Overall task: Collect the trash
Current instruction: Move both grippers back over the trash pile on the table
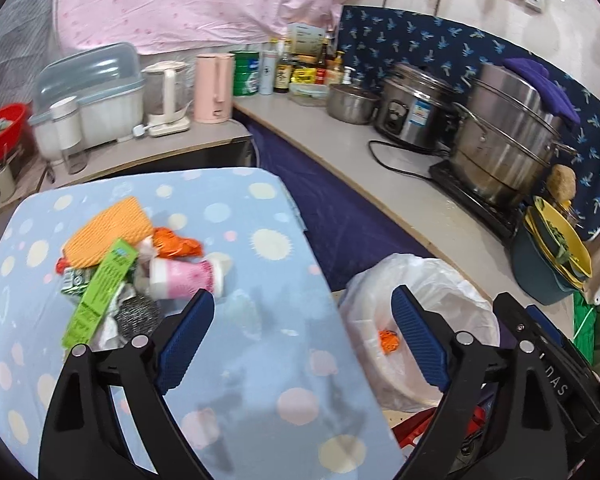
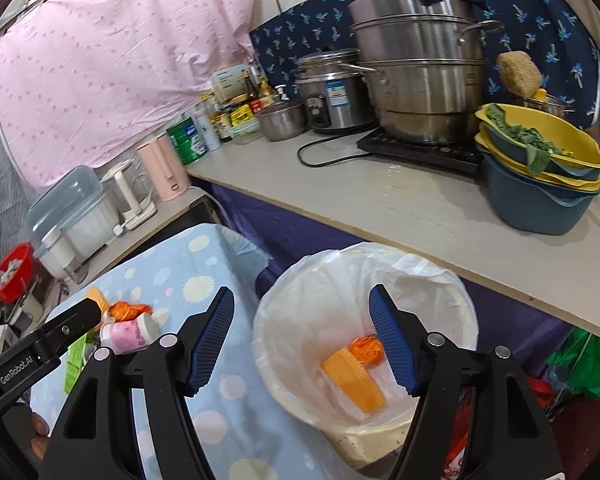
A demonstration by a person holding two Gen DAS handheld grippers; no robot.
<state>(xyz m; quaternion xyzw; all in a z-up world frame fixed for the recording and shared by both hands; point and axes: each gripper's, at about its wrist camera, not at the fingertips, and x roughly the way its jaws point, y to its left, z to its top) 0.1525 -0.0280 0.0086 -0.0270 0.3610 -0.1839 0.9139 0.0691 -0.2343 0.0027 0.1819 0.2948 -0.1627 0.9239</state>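
Note:
A trash pile lies on the blue dotted table [image 1: 260, 360]: an orange sponge [image 1: 108, 230], a green box [image 1: 100, 288], a pink-and-white bottle [image 1: 186, 276], an orange wrapper [image 1: 176, 244] and a steel scourer [image 1: 138, 316]. My left gripper [image 1: 302, 312] is open and empty, just right of the pile. The bin with a white liner [image 2: 364, 280] stands right of the table. My right gripper [image 2: 302, 308] is open and empty above the bin, which holds an orange sponge [image 2: 354, 378] and an orange wrapper [image 2: 366, 348]. The bin [image 1: 420, 280] also shows in the left wrist view.
A counter [image 2: 380, 200] runs behind the bin with a steel steamer [image 2: 420, 76] on a hotplate, a rice cooker [image 2: 332, 88], stacked bowls [image 2: 540, 172] and bottles. A pink kettle [image 1: 214, 88] and a dish box [image 1: 92, 92] stand on the left shelf.

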